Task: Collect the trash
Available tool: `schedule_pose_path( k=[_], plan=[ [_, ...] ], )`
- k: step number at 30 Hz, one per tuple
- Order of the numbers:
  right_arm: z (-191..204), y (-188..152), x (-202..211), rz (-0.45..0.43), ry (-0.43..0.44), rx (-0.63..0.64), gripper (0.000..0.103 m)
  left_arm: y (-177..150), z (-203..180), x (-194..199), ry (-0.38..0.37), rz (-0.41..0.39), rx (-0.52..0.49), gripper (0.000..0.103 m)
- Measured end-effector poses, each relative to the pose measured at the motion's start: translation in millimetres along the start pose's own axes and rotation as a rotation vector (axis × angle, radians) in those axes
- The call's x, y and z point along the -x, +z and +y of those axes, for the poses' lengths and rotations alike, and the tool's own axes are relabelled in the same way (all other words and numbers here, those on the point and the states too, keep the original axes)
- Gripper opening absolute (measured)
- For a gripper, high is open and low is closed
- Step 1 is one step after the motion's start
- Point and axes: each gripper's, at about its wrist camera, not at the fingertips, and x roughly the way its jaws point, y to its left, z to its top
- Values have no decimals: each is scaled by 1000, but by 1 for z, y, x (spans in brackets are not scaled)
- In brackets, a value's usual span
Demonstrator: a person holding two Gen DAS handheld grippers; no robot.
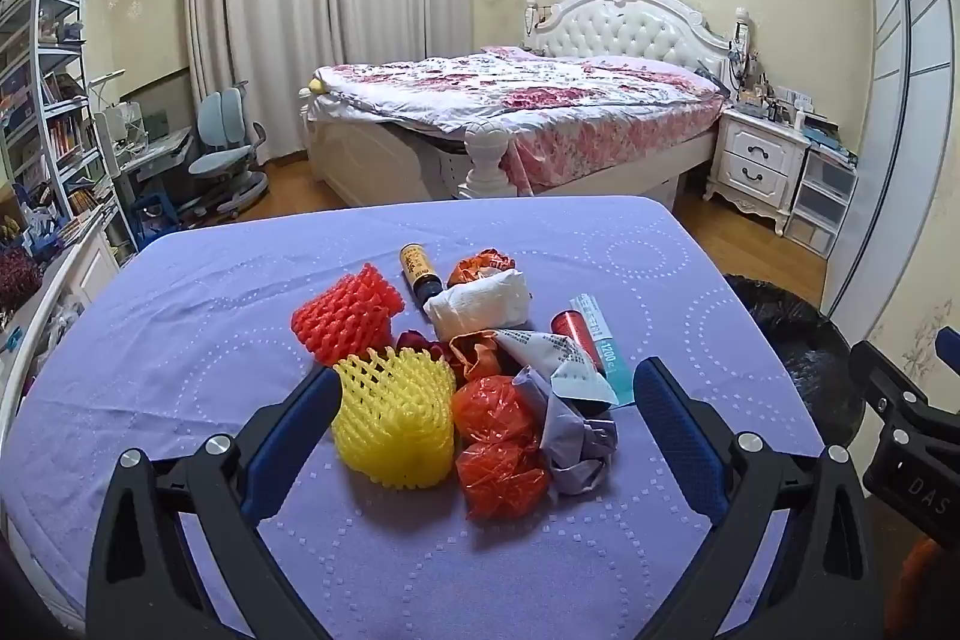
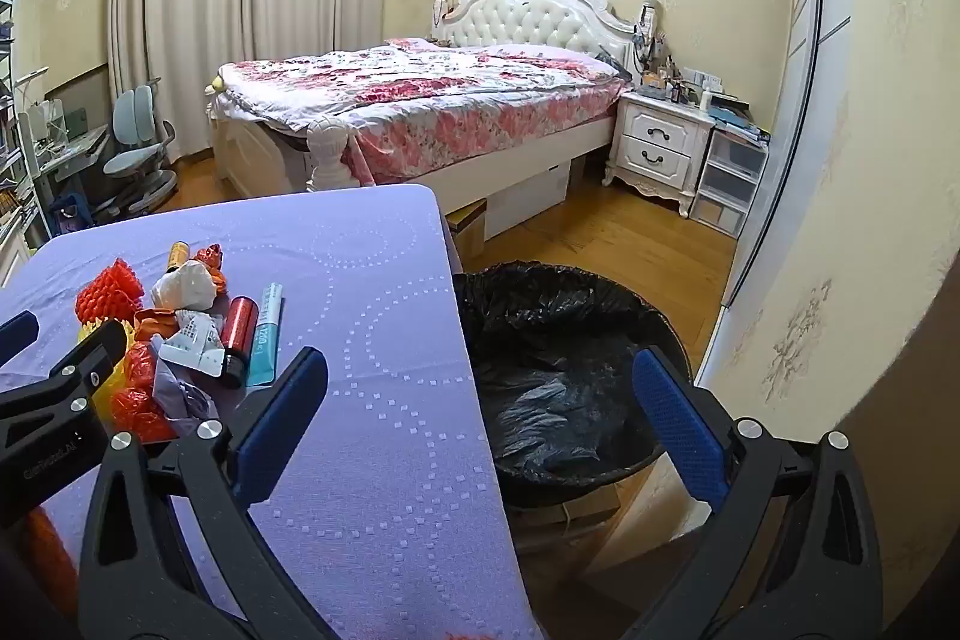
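Clearly, the biggest thing close by is the table (image 1: 180,340), covered with a purple cloth with dotted circles. At its right edge, on the floor, stands the trash bin (image 2: 558,358) with a black bag as lining; its mouth is open.

On the middle of the cloth lies a heap of trash. The yellow foam net (image 1: 393,415) is at the front of the heap, and the red foam net (image 1: 345,313) lies behind it to the left. To the right of the yellow one are two orange plastic wads (image 1: 498,442) and a crumpled grey paper (image 1: 576,436), touching each other. Further back are a white paper bundle (image 1: 480,301), a brown bottle (image 1: 417,271), a red can (image 1: 570,328) and a teal tube (image 1: 606,346) that lie side by side.

The left gripper (image 1: 483,397) has its fingers spread wide, with the front of the heap between them, and holds nothing. The right gripper (image 2: 480,388) is also spread wide and empty; one finger is over the table edge, the other over the bin.
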Motion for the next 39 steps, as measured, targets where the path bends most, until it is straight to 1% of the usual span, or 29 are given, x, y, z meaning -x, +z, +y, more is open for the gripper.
schedule_pose_path(
  k=[5, 6, 11, 14, 18, 39],
  plan=[
    [-1, 0, 0, 0, -4, -2, 99, 1, -4, -1, 3, -5, -3, 98],
    [-1, 0, 0, 0, -4, -3, 99, 1, -1, -2, -11, 1, 10, 98],
    [2, 0, 0, 2, -7, -2, 99, 0, -7, -5, -17, -2, 8, 98],
    [-5, -1, -1, 0, -6, -5, 99, 1, -11, -7, -15, -6, 5, 98],
    [-8, -3, -3, 2, -8, -7, 99, 1, -5, 4, -27, -5, 8, 98],
    [-13, -1, -1, 7, -12, -15, 99, 2, -7, 4, -31, -4, 4, 98]
  ],
)
